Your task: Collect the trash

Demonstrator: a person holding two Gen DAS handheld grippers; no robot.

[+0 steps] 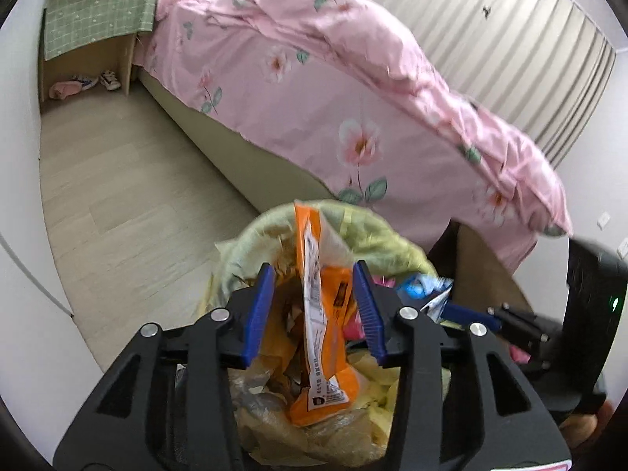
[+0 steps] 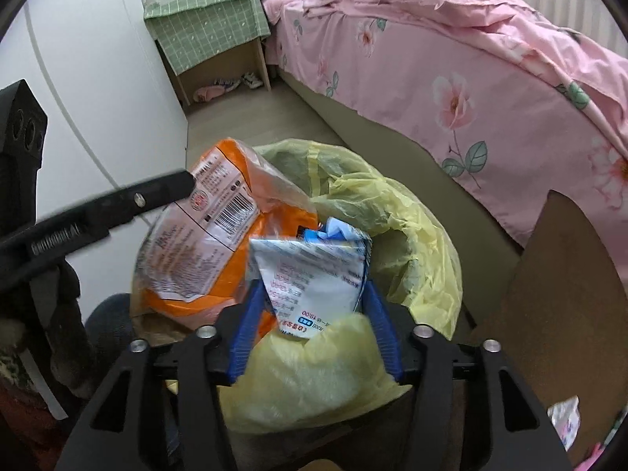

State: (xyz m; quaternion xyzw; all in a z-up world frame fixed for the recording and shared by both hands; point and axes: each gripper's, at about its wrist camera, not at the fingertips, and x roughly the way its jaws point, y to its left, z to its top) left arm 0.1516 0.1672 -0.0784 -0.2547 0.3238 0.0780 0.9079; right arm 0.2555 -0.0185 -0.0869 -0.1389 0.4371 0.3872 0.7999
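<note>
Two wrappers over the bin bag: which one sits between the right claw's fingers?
The white and blue wrapper, with pink print. It stands between the right claw fingers, over the yellow bag. The orange wrapper is bigger and lies left of it, by the left claw.

Soft, even daylight fills both views, brightest at the striped curtain (image 1: 490, 39) far beyond the fingers. Shadows are faint. No glare. Fisheye bending curves the edges into dark corners. Motion blur smears the pink duvet (image 1: 314, 90) and the yellow bin bag (image 2: 314, 373) nearest the fingers.
</note>
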